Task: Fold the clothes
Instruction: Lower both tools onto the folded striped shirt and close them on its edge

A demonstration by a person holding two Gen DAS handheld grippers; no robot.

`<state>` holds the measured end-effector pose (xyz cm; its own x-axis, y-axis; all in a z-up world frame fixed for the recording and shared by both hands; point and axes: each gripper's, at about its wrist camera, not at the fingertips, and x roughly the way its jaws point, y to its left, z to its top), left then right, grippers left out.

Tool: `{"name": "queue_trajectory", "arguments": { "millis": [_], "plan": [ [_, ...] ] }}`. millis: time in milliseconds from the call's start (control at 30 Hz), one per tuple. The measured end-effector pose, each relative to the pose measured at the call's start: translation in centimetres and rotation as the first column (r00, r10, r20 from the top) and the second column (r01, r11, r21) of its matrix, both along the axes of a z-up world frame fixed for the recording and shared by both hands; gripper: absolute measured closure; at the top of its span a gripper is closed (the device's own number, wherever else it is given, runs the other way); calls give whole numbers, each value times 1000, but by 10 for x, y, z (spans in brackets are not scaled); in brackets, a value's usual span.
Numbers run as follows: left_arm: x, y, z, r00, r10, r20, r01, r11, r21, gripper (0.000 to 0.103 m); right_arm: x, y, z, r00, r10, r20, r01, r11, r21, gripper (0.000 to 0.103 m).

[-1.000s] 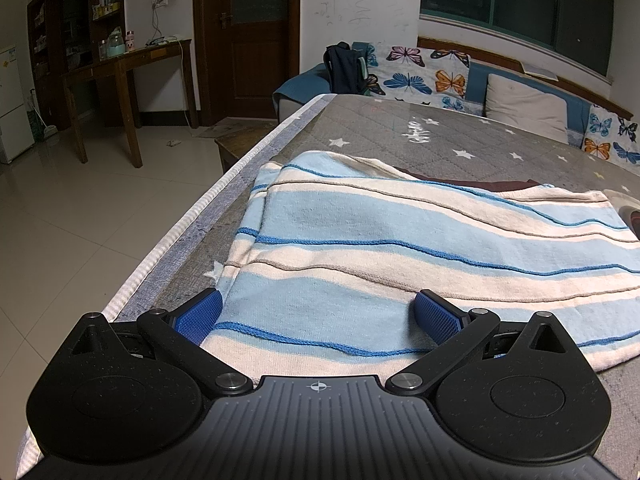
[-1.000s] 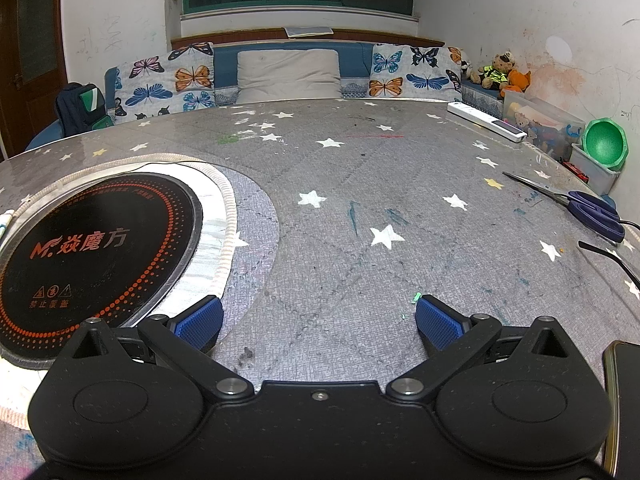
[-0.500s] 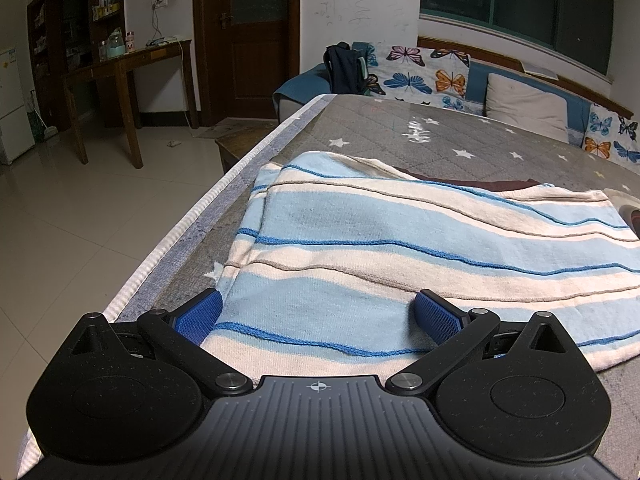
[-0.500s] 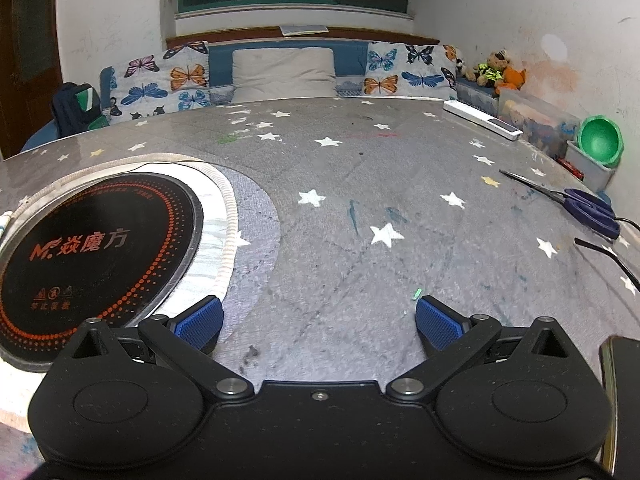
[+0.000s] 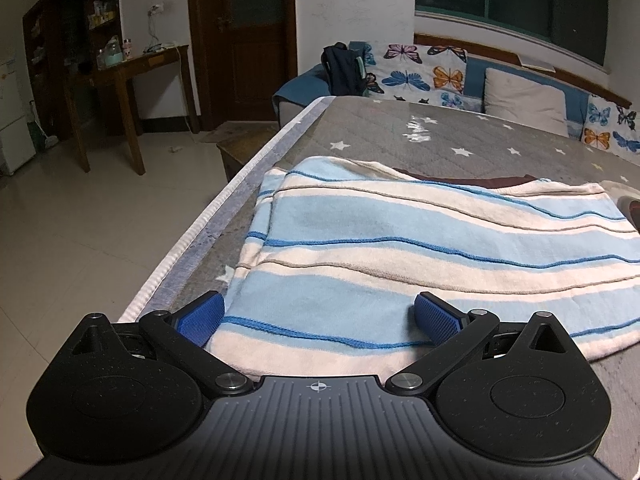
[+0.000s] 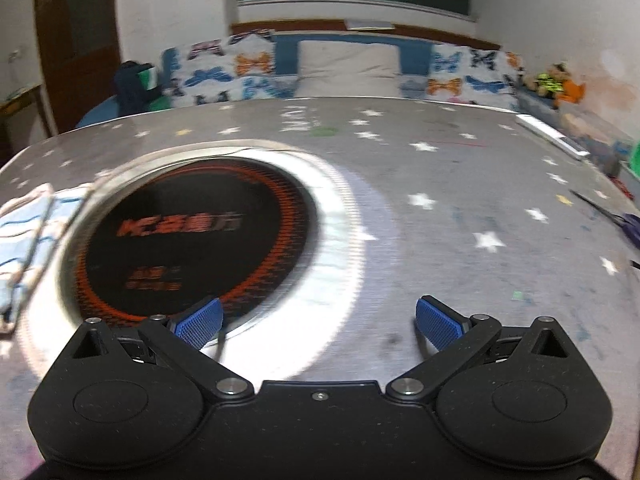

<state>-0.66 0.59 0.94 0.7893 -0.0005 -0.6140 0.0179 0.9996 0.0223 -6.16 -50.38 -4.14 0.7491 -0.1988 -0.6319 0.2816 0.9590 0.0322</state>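
Blue-and-cream striped knit garment point(image 5: 420, 248) spread flat on grey star-printed quilted counter point(image 5: 400, 136), near its left edge. Left gripper point(image 5: 318, 318) released, blue pads wide apart, poised over garment's near hem, one pad off the cloth's left border. Right gripper point(image 6: 318, 322) likewise spread wide, above round black induction hob point(image 6: 192, 236); garment's corner point(image 6: 24, 236) well off to its left.

Pale-blue-and-cream striped sweater point(image 5: 420, 248) (thin darker blue lines) lies on grey, white-starred table cover point(image 5: 460, 148).
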Motion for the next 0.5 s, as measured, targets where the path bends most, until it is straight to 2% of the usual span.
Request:
{"name": "queue_trajectory", "arguments": {
  "millis": [133, 500],
  "plan": [
    [-3, 4, 4, 1000, -18, -2, 18, 1000, 2, 1, 8, 22, 7, 996, 90, -7, -90, 996, -6, 0],
    [-3, 8, 12, 998, -58, -5, 58, 998, 14, 25, 19, 85, 23, 960, 280, 4, -280, 960, 25, 0]
  ]
}}
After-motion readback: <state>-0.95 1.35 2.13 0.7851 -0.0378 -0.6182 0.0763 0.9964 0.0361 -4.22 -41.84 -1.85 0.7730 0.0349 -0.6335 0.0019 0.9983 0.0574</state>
